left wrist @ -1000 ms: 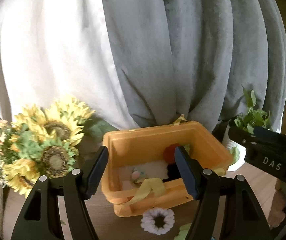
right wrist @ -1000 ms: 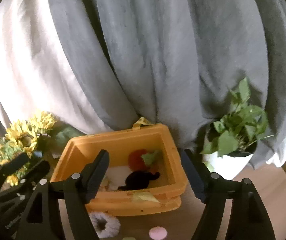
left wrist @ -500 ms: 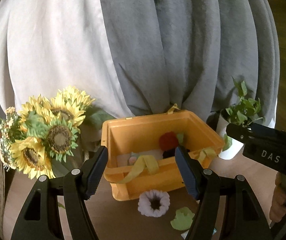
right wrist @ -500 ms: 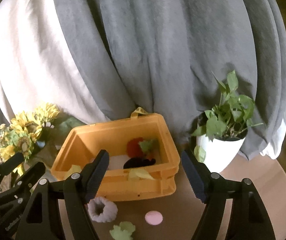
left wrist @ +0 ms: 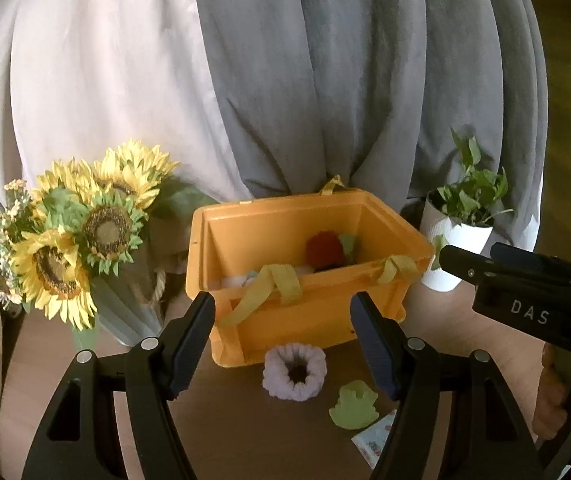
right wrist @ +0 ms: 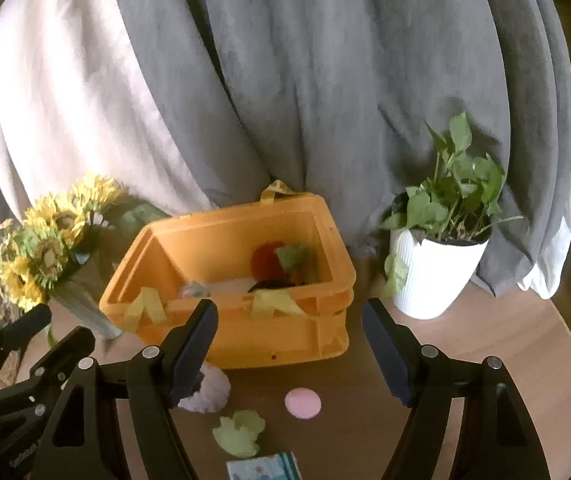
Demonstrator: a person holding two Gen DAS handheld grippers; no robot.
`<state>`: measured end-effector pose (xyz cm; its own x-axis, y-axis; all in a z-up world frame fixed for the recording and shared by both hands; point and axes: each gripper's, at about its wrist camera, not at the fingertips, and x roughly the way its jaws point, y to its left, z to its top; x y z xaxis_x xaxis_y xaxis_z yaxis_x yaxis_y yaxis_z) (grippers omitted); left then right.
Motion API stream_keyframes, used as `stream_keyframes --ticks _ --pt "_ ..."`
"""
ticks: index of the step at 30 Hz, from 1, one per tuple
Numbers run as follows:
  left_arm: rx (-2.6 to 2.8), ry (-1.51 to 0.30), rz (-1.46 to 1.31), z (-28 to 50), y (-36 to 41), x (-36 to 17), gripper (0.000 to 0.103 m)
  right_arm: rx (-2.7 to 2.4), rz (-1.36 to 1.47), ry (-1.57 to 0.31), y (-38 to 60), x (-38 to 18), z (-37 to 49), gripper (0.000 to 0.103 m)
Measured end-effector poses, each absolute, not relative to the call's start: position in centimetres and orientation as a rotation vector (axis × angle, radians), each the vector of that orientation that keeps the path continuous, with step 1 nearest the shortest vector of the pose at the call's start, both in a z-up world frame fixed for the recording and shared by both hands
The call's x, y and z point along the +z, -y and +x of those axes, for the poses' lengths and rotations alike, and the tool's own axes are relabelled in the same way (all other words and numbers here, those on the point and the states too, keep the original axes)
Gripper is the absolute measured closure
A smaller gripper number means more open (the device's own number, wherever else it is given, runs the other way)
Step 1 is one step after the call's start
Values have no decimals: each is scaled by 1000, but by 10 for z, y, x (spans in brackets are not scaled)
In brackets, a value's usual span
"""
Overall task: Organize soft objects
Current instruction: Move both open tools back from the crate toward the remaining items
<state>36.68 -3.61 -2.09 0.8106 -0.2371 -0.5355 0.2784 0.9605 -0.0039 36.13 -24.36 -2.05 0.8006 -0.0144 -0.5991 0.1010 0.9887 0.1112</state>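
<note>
An orange crate [left wrist: 301,320] [right wrist: 277,336] stands on the round wooden table and holds a red plush [left wrist: 323,249] [right wrist: 267,260], a black item and white cloth. In front of it lie a lilac fuzzy scrunchie [left wrist: 294,371] [right wrist: 209,390], a green soft piece [left wrist: 353,404] [right wrist: 239,432], a pink round pad [right wrist: 302,402] and a patterned packet [right wrist: 263,468]. My left gripper [left wrist: 285,340] is open and empty, above the scrunchie. My right gripper [right wrist: 289,344] is open and empty, back from the crate's front wall.
A sunflower bouquet in a vase [left wrist: 85,236] [right wrist: 45,252] stands left of the crate. A potted plant in a white pot [left wrist: 459,240] [right wrist: 437,268] stands right. Grey and white curtains hang behind. The table edge [right wrist: 565,360] curves at right.
Both grippers have pulled back and up from the crate. The scrunchie, green piece, pink pad and packet have come into view on the table in front of it.
</note>
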Motion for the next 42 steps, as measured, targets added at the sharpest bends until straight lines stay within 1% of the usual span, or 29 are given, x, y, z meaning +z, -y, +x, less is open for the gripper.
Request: stream_keyframes --ticks 14,22,35,42 --pt "-301 -681 82 366 40 -54 33 -53 135 -743 241 -48 358 28" --pt "-318 -710 90 370 43 -66 33 -53 145 -809 242 -67 361 28" --pt "-350 -859 52 389 45 -106 33 -51 150 -916 244 -100 371 28" --pt "-349 -896 58 400 49 -124 33 -54 167 -980 247 -121 382 28"
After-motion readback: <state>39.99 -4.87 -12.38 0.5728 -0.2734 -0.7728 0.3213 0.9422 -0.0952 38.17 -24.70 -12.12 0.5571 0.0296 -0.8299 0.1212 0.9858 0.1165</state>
